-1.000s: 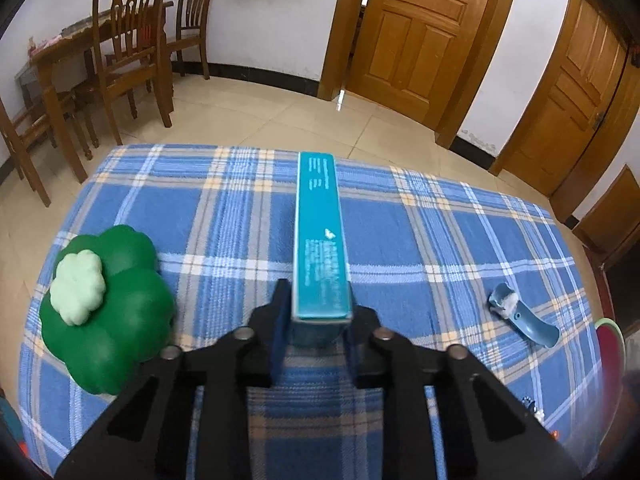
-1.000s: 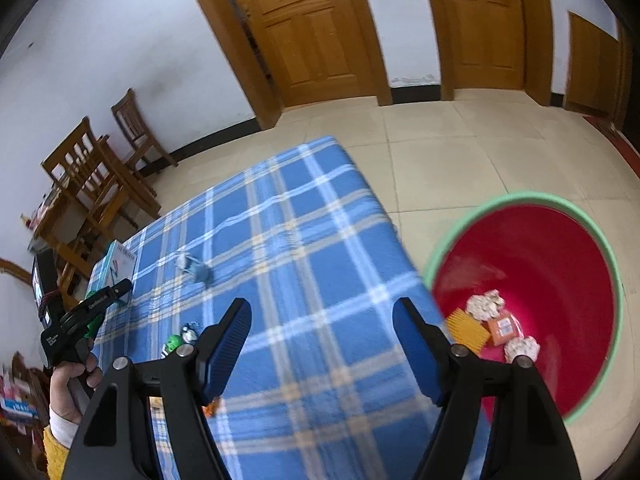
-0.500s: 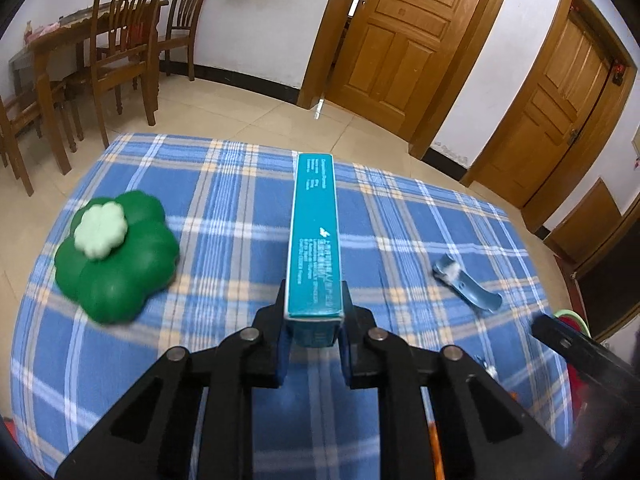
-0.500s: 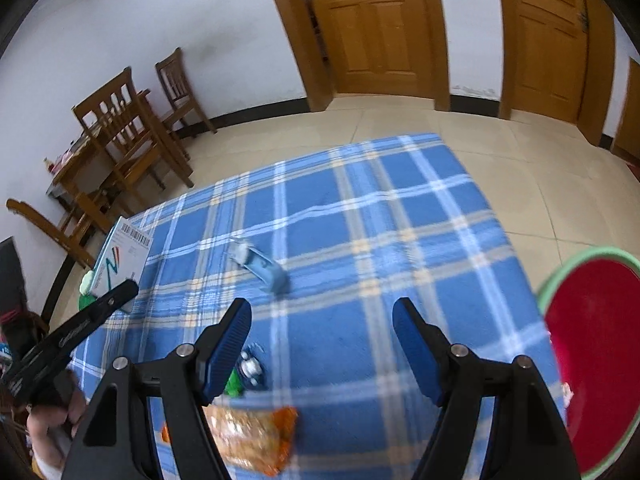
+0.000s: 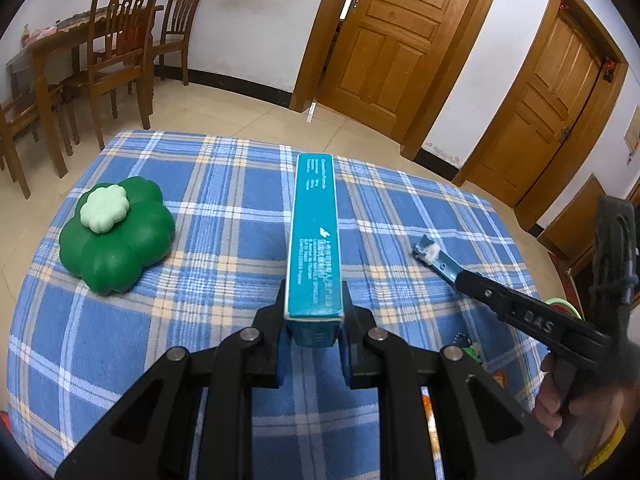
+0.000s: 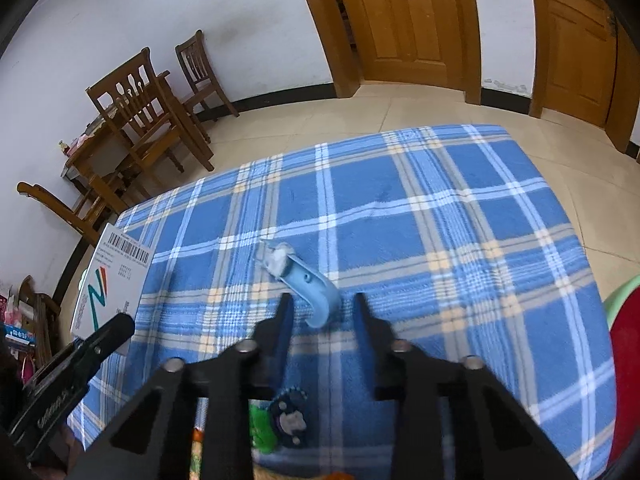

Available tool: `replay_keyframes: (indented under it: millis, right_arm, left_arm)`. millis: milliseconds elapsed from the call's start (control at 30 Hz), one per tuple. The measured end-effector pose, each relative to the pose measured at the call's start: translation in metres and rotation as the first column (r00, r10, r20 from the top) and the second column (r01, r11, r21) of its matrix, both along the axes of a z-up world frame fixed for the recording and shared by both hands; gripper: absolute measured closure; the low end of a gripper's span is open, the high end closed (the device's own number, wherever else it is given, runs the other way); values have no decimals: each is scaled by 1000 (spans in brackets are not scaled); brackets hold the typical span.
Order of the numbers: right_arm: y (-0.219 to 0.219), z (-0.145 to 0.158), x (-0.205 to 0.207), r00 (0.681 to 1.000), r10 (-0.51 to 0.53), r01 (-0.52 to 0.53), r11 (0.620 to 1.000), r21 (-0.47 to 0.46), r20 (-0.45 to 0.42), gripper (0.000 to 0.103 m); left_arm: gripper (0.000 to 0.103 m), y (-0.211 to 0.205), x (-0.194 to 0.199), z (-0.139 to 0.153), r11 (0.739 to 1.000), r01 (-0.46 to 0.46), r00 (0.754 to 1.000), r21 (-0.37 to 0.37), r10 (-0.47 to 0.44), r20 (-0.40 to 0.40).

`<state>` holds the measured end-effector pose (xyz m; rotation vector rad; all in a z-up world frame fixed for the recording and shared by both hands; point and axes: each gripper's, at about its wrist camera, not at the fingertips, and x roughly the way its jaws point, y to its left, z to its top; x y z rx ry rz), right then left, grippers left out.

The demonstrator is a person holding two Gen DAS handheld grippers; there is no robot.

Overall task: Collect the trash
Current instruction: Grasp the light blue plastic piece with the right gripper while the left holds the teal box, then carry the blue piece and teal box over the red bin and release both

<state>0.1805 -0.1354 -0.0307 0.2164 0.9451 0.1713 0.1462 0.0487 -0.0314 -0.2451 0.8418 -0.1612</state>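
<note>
My left gripper (image 5: 313,320) is shut on a long teal carton box (image 5: 315,236) and holds it above the blue plaid tablecloth (image 5: 224,184). The box also shows in the right wrist view (image 6: 112,276), with its white barcode side up. My right gripper (image 6: 322,304) is open, its fingers on either side of the near end of a light-blue curved plastic piece (image 6: 308,284) with a white wad on its far end. That piece also shows in the left wrist view (image 5: 434,258), with the right gripper's finger (image 5: 516,312) over its near end.
A green clover-shaped cushion (image 5: 116,236) lies on the cloth at left. A small green-and-dark toy (image 6: 280,420) and an orange wrapper (image 5: 498,378) lie near the front edge. A red bin with a green rim (image 6: 624,360) stands at right. Wooden chairs (image 5: 120,40) and doors (image 5: 380,40) stand behind.
My right gripper has moved down and forward to the light-blue piece and its jaws have narrowed around it. My left gripper has carried the teal box a little higher and toward the right.
</note>
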Motion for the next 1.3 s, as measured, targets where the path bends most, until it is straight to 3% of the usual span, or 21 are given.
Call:
replay_keyframes:
  millis: [233,633,1300]
  right_arm:
    - [-8,5,-11,999,-13,12,1000,13,30,85]
    - [-56,36,-64,989,-102,89,989,121,108,86]
    - [-151,63,-161,929,-323,295,941,164,181,85]
  left_arm:
    - [84,-7,-10,6,1000,11,1000,-6,-11,2]
    - [84,-36,-39,30,996,80,996,-25,-79,34]
    - [84,-112,-77,54,962,269,963,-45,-267,40]
